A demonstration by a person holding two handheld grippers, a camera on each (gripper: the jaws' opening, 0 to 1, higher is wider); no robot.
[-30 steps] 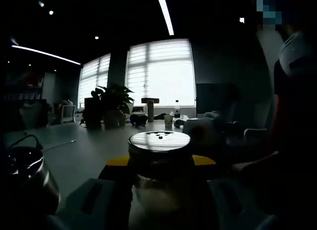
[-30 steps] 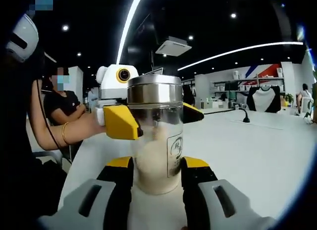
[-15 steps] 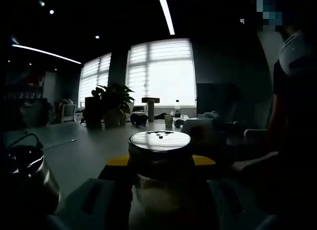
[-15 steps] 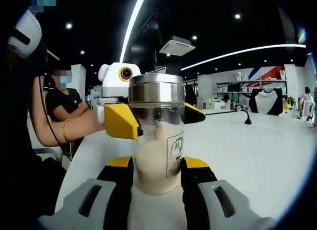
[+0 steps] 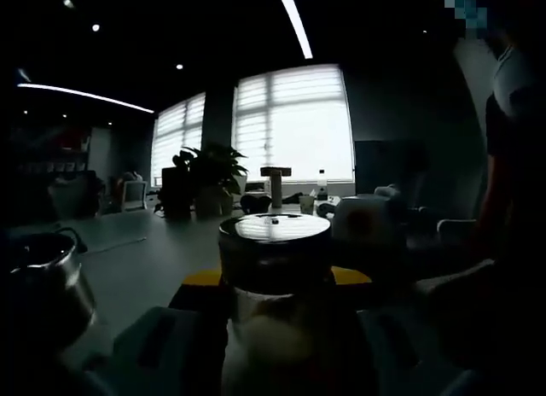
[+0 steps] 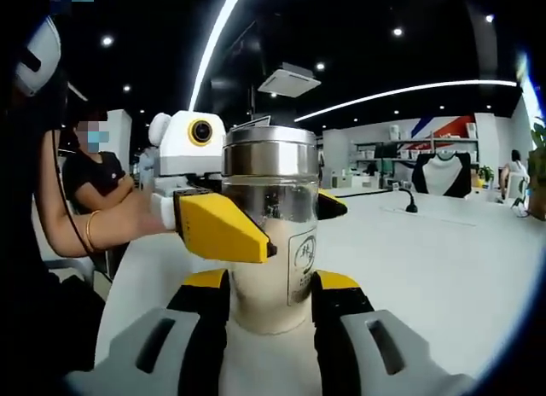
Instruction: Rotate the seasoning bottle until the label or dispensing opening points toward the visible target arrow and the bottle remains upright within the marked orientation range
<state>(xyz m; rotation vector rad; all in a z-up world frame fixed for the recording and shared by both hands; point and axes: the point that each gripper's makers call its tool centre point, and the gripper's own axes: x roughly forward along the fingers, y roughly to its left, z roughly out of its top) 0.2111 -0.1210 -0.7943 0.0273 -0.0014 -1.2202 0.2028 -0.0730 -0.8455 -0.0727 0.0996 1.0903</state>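
Seasoning bottle (image 6: 271, 242) stands upright on the white counter (image 6: 444, 268), a clear jar of pale powder with a steel cap, pinched low on its body between the jaws of my right gripper (image 6: 271, 306). My left gripper (image 6: 256, 221) closes on it higher up, its yellow jaws clamped on the glass just under the cap; in the left gripper view the same cap (image 5: 274, 229) sits right ahead between that gripper's own jaws (image 5: 274, 281).

Compared with half a second ago, the left gripper's near yellow jaw has swung round the glass toward my right camera and now reaches further across the front of the bottle, while the printed label (image 6: 301, 258) sits in the same place on the right of the glass. In the left gripper view the whole room has slid sideways and the kettle (image 5: 38, 281) has drifted toward the edge, so that hand is turning. I judge the left gripper is sliding round for a fresh bite and has not yet twisted the bottle; I can see no target arrow, so I cannot judge how much turn is left.

My left hand reaches in from the far side, forearm (image 6: 102, 230) level above the counter. The right gripper points level at the bottle's base.
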